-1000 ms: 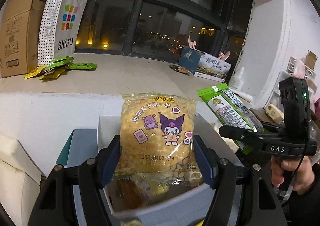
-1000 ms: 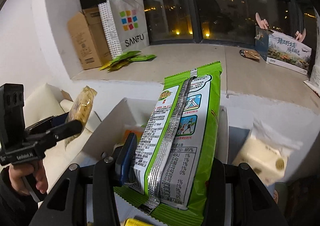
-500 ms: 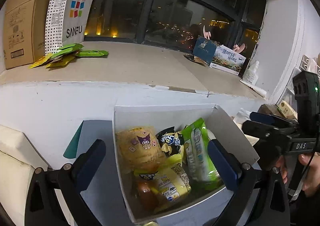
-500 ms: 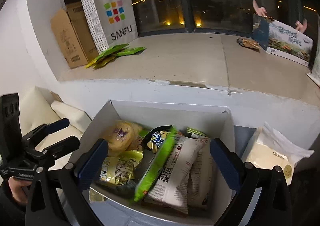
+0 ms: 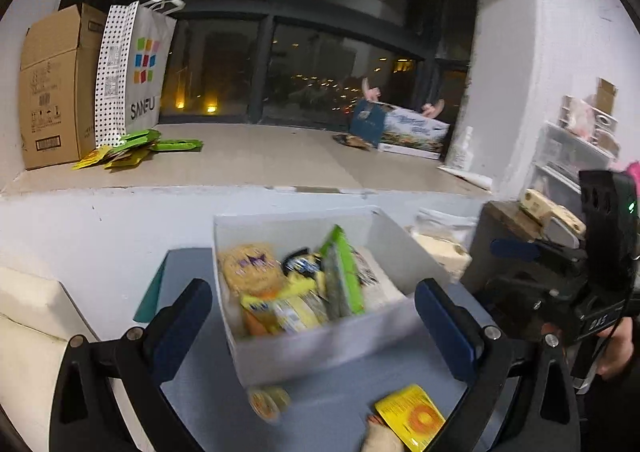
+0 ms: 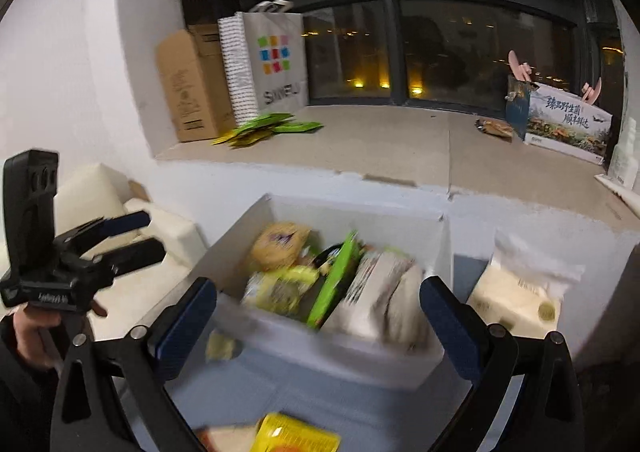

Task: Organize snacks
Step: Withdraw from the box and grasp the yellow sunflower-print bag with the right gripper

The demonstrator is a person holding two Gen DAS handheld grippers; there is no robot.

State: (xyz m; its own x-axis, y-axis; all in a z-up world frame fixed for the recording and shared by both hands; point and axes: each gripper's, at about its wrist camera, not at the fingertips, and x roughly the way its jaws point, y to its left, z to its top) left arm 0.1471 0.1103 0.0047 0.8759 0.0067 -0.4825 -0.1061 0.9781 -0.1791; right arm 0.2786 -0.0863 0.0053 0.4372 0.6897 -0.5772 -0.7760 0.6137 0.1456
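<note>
A white box (image 5: 320, 348) (image 6: 332, 352) stands on a grey-blue surface and holds several snack packs. Among them are a yellow corn-snack bag (image 5: 250, 272) (image 6: 280, 244) and a green packet (image 5: 342, 272) (image 6: 334, 284) standing on edge. My left gripper (image 5: 316, 316) is open and empty, held back above the box's near wall; it also shows in the right wrist view (image 6: 136, 236). My right gripper (image 6: 320, 328) is open and empty above the box's front; it also shows in the left wrist view (image 5: 516, 252). A yellow packet (image 5: 410, 418) (image 6: 296, 436) and a small round snack (image 5: 268, 402) lie in front of the box.
A concrete ledge (image 5: 260, 164) runs behind the box, bearing a cardboard carton (image 5: 52, 88), a SANFU bag (image 5: 136, 68), green sachets (image 5: 136, 148) and a printed box (image 5: 408, 132). A cream bagged pack (image 6: 520, 292) sits right of the box. A cream cushion (image 6: 120, 212) lies at left.
Both grippers opened and dropped their packs, the corn-snack bag and the green packet, into the box. Both have since pulled back and upward, so more foreground shows.
</note>
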